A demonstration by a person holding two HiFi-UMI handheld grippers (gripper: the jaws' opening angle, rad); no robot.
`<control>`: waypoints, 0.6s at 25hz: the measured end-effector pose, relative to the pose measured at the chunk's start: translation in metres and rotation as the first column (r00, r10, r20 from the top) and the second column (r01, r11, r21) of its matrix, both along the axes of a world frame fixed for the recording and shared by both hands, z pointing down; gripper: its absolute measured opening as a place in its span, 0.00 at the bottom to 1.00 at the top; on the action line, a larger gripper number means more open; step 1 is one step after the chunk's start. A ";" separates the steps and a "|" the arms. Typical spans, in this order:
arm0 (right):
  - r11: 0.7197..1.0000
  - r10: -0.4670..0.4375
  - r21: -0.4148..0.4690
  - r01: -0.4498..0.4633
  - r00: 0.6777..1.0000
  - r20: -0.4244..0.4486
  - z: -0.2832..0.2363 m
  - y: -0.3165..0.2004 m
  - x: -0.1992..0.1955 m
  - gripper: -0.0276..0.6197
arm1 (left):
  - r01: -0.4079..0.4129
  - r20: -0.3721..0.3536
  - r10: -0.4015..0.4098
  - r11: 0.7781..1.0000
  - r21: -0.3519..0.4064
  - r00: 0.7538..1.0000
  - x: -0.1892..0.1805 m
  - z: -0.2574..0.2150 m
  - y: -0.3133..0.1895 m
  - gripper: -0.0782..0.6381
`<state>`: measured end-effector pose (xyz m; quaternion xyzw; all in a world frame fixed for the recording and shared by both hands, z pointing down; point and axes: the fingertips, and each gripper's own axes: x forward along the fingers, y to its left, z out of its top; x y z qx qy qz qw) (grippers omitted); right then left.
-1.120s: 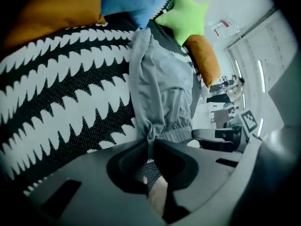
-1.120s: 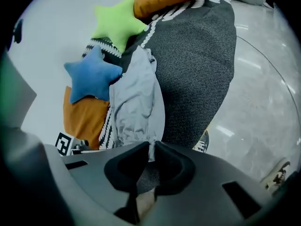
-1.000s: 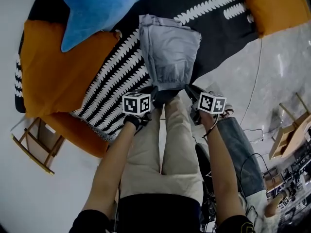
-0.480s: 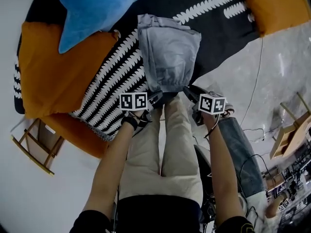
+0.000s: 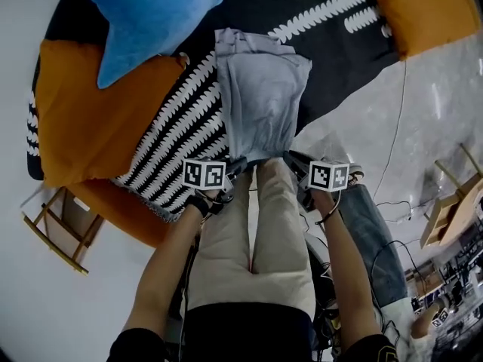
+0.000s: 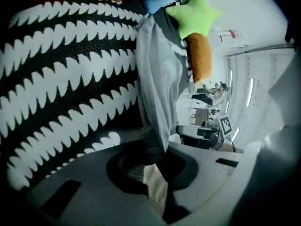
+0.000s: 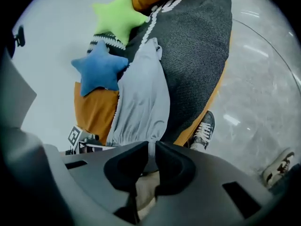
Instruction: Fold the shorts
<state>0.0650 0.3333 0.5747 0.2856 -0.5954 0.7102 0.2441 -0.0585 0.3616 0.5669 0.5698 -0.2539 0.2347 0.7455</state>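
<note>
In the head view, the grey shorts [image 5: 260, 100] are being stretched lengthwise over the patterned mat [image 5: 173, 127], with the far end lying on the mat and the gathered waistband being held at the near edge, just above the person's beige-clad legs. The left gripper [image 5: 234, 168] is being kept at the waistband's left corner and the right gripper [image 5: 294, 163] at its right corner. A blue star cushion [image 5: 147, 17] is being shown well beyond the shorts to the left, beside an orange cushion [image 5: 90, 111].

In the left gripper view, the left gripper [image 6: 153, 157] is being clenched on the waistband: its jaws have just been closing, and the fabric of the shorts [image 6: 157, 79] is being pinched between them, rising away over the patterned mat [image 6: 61, 79]. A green star cushion [image 6: 195, 13] is being seen past the far end.

In the right gripper view, the right gripper [image 7: 149, 159] is likewise being clamped on the waistband, its jaws having just been closing with a thin fold of the shorts [image 7: 141, 102] between them. The blue star cushion [image 7: 99, 69] and green star cushion [image 7: 120, 15] are being shown beyond, and a sneaker [image 7: 203, 128] is being seen on the floor beside the mat's edge.
</note>
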 end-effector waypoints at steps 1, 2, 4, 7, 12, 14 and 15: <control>1.000 -0.012 -0.003 0.012 1.000 0.019 -0.013 0.007 -0.004 0.14 | -0.013 -0.018 0.013 1.000 -0.003 1.000 -0.003 -0.013 0.007 0.17; 1.000 -0.020 -0.009 0.020 0.999 0.038 -0.027 0.015 -0.008 0.14 | -0.026 -0.033 0.026 1.000 -0.009 0.999 -0.007 -0.026 0.015 0.17; 0.999 -0.024 -0.033 0.026 0.997 0.069 -0.054 0.034 -0.016 0.14 | -0.052 -0.057 0.050 0.998 -0.035 0.997 -0.014 -0.053 0.034 0.17; 0.996 -0.007 -0.092 0.016 0.995 0.101 -0.092 0.058 -0.022 0.14 | -0.060 -0.092 0.051 0.993 -0.100 0.994 -0.020 -0.094 0.056 0.17; 0.983 0.048 -0.183 -0.019 0.987 0.152 -0.147 0.083 -0.023 0.14 | -0.015 -0.123 -0.009 0.980 -0.196 0.992 -0.020 -0.152 0.078 0.17; 0.979 0.060 -0.201 -0.026 0.985 0.164 -0.165 0.092 -0.023 0.14 | -0.016 -0.129 -0.011 0.978 -0.209 0.992 -0.020 -0.168 0.088 0.17; 0.978 0.063 -0.209 -0.026 0.984 0.169 -0.171 0.096 -0.024 0.14 | -0.022 -0.129 -0.006 0.978 -0.209 0.992 -0.021 -0.173 0.092 0.17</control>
